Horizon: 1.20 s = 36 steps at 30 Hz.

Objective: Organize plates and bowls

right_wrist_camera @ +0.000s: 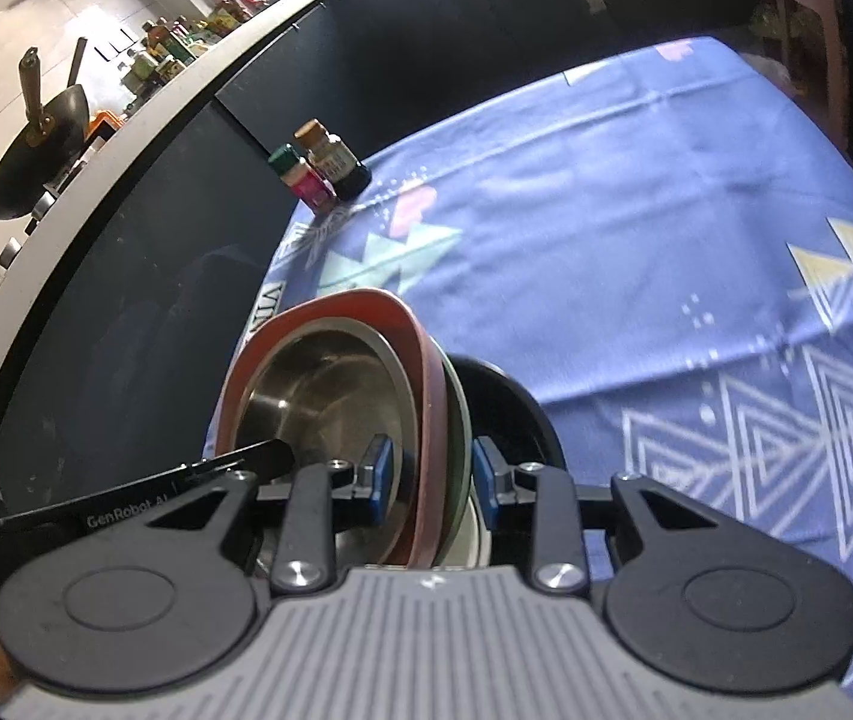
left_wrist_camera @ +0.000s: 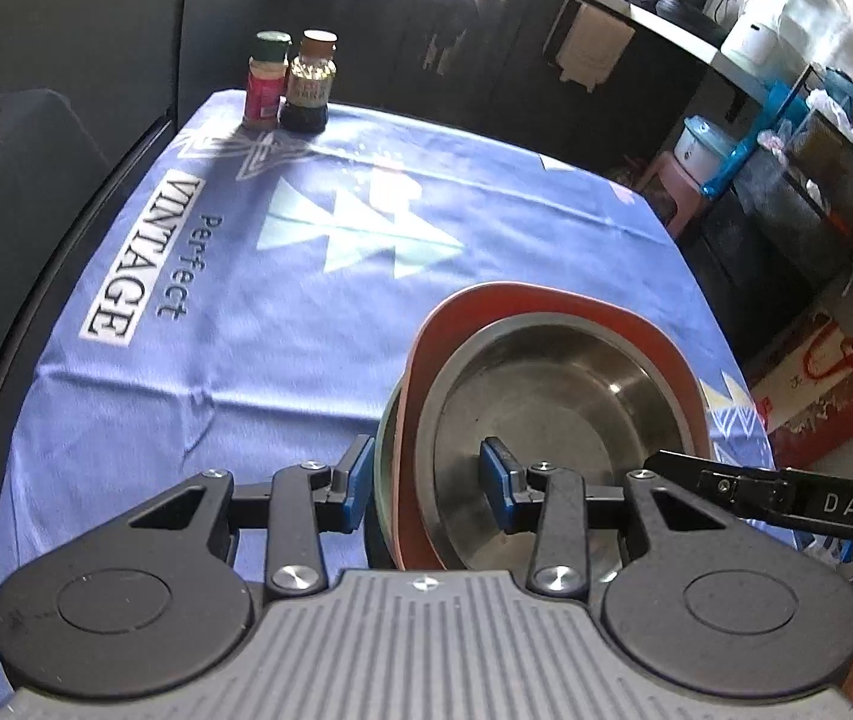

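Note:
A stack of dishes [left_wrist_camera: 552,396] hangs between both grippers over the blue tablecloth [left_wrist_camera: 246,312]. A steel bowl [right_wrist_camera: 330,384] sits in a red-brown plate [right_wrist_camera: 426,360], with a greenish bowl [right_wrist_camera: 459,438] and a black bowl [right_wrist_camera: 510,402] beneath. My left gripper [left_wrist_camera: 426,483] is shut on the stack's near rim, one pad inside the steel bowl and one outside. My right gripper [right_wrist_camera: 432,480] clamps the opposite rim the same way. Whether the black bowl is held with the rest I cannot tell. Each view shows the other gripper's black finger [left_wrist_camera: 726,489] at the rim.
Two spice bottles [left_wrist_camera: 291,81] stand at the table's far corner against a dark cabinet [left_wrist_camera: 66,120]. A pink stool [left_wrist_camera: 675,180], storage racks and a red bag [left_wrist_camera: 816,396] lie beyond the table's right edge. A wok [right_wrist_camera: 36,144] rests on the counter.

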Each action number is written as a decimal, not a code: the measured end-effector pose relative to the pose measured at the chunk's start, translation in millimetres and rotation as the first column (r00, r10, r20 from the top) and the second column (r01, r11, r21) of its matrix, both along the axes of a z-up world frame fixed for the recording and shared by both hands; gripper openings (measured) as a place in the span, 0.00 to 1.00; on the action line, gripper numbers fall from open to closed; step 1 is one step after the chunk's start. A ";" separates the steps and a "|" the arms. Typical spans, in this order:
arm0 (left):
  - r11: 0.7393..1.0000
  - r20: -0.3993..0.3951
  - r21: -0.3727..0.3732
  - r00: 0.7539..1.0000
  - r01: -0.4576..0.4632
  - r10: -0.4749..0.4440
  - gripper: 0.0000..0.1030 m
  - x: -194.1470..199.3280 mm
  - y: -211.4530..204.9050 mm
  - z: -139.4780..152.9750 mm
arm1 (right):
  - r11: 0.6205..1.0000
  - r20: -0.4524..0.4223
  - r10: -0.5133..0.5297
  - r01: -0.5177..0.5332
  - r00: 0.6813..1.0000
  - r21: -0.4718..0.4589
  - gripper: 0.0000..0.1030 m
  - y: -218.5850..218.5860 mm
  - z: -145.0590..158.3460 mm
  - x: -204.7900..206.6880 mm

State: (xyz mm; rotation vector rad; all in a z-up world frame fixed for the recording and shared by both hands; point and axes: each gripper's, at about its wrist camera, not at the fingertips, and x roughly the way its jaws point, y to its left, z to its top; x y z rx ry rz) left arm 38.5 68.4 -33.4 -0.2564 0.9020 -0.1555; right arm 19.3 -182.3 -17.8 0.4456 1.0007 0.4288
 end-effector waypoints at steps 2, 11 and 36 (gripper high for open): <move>1.000 -0.009 0.005 1.000 0.008 -0.008 0.34 -4.5 -2.8 -2.0 | 1.000 -0.008 -0.003 0.003 1.000 0.000 0.28 -3.0 -2.3 -4.2; 0.999 -0.030 0.036 0.999 0.036 -0.035 0.39 -11.0 -17.5 -7.6 | 1.000 -0.019 -0.021 0.022 1.000 0.009 0.28 -13.2 -8.8 -16.8; 1.000 0.035 -0.001 0.999 0.021 -0.021 0.65 -19.2 2.2 0.2 | 0.999 0.034 -0.038 0.038 0.999 0.014 0.53 -20.8 1.9 -24.0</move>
